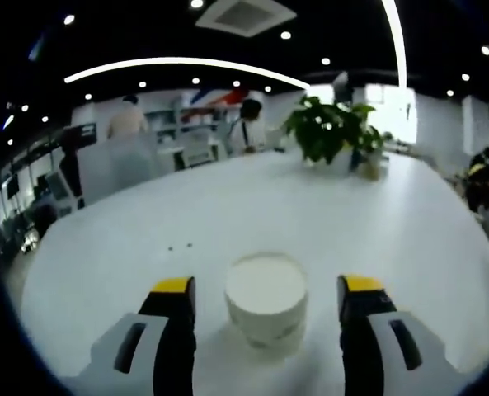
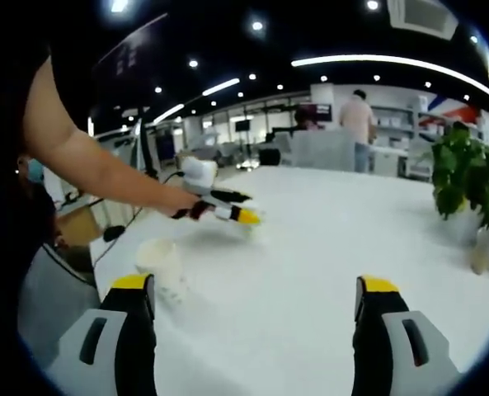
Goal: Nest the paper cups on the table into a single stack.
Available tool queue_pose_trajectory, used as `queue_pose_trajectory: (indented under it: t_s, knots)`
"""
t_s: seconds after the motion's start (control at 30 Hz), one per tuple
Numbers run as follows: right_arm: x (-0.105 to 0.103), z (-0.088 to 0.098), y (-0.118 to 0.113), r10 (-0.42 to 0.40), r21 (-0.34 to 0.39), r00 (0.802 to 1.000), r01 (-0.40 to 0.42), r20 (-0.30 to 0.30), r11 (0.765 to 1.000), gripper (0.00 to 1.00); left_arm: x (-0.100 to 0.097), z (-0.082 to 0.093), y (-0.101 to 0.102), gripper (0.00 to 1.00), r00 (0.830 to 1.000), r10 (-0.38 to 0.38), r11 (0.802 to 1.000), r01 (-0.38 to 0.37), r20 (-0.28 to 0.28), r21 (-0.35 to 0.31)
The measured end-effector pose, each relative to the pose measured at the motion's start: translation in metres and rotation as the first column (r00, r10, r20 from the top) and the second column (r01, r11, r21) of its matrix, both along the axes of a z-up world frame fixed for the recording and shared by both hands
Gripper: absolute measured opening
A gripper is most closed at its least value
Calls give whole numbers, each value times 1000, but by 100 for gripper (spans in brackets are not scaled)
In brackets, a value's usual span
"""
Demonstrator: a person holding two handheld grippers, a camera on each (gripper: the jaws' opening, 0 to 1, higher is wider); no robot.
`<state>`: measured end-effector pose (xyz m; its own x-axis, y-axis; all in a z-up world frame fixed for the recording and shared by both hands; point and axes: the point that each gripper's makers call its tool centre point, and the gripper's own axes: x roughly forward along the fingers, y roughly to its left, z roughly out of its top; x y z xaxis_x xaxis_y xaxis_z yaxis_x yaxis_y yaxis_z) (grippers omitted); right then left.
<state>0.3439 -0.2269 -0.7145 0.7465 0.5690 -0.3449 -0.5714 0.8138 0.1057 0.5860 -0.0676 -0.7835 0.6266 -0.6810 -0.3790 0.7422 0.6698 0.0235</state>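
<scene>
A white paper cup [image 1: 266,299] stands upright on the white table [image 1: 228,206], seen from above its open mouth. My left gripper [image 1: 269,285] is open, one jaw on each side of the cup, with a gap on both sides. In the right gripper view another white paper cup [image 2: 162,264] stands near the table's edge, just beyond my right gripper's left jaw. My right gripper [image 2: 256,285] is open with nothing between its jaws. Farther off, a person's arm [image 2: 96,169] holds the left gripper [image 2: 228,213] low over the table; it is blurred.
A potted green plant [image 1: 331,132] stands at the far side of the table [image 2: 310,247], at the right in the right gripper view [image 2: 467,177]. Two small dark specks [image 1: 180,247] lie on the tabletop. People stand by desks in the background.
</scene>
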Motion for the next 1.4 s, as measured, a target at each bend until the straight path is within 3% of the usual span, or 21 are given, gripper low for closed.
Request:
queue_pose_trajectory:
  t_s: [0.1,0.17,0.2,0.47,0.87,1.4]
  knots:
    - [-1,-1,0,1,-1,1000,-1,-3,1000,100,0,-10,1,55,1000,-14,998,14,-2,64]
    - [-1,-1,0,4,-1,1000,-4,-7,1000,100,-1,-15,3,41,1000,-20,995,21,-10,97]
    - [-1,-1,0,4,-2,1000,-4,-6,1000,100,1,-13,2,41,1000,-15,997,15,-5,72]
    - [1,1,-1,2,-1,1000,-2,-2,1000,100,4,-13,3,40,1000,-11,998,12,-25,57]
    - [0,1,1,4,2,1000,-4,1,1000,100,11,-6,13,39,999,27,997,-24,-42,76]
    - [-3,3,11,27,3,1000,-27,8,1000,99,15,27,24,39,999,23,996,-18,-50,90]
